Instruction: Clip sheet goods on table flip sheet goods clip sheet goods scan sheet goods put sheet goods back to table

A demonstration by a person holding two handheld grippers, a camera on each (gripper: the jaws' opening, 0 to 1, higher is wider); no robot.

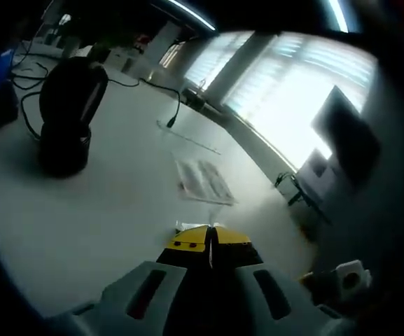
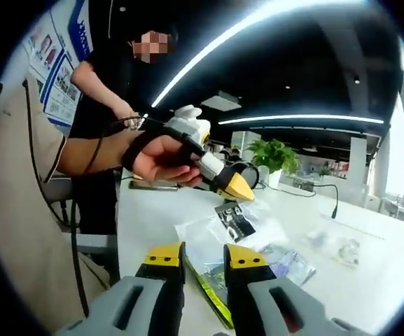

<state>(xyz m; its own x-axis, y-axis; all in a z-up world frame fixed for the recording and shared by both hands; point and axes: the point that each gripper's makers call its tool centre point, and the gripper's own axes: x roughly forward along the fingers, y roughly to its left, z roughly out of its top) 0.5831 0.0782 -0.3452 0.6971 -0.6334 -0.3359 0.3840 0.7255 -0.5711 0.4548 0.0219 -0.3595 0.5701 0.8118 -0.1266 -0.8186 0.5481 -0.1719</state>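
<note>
1. left claw (image 1: 211, 238): yellow tips pressed together, closed; in the left gripper view it sits above the pale worktop (image 1: 103, 210) with nothing seen between its tips. in the right gripper view the same claw (image 2: 240, 189) comes in from the left, held in a person's hand (image 2: 161, 158), and a clear bag with a black printed card (image 2: 235, 220) hangs just under its tip; whether the tip pinches that bag cannot be told.
2. right claw (image 2: 204, 257): yellow tips parted, open, gripping nothing, above the near edge of the worktop.
3. sheet goods: clear packets (image 2: 258, 259) overlapping near the worktop's near edge, just beyond the right claw; one more clear packet (image 2: 338, 248) lies apart, further along. in the left gripper view a flat clear packet (image 1: 203, 182) lies on the worktop ahead of the left claw.
4. black headphones on a round stand (image 1: 68, 115): upright, toward the far side of the worktop.
5. black cable (image 1: 166, 98): trailing across the worktop beside the stand.
6. potted plant (image 2: 273, 155): at the far end of the worktop.
</note>
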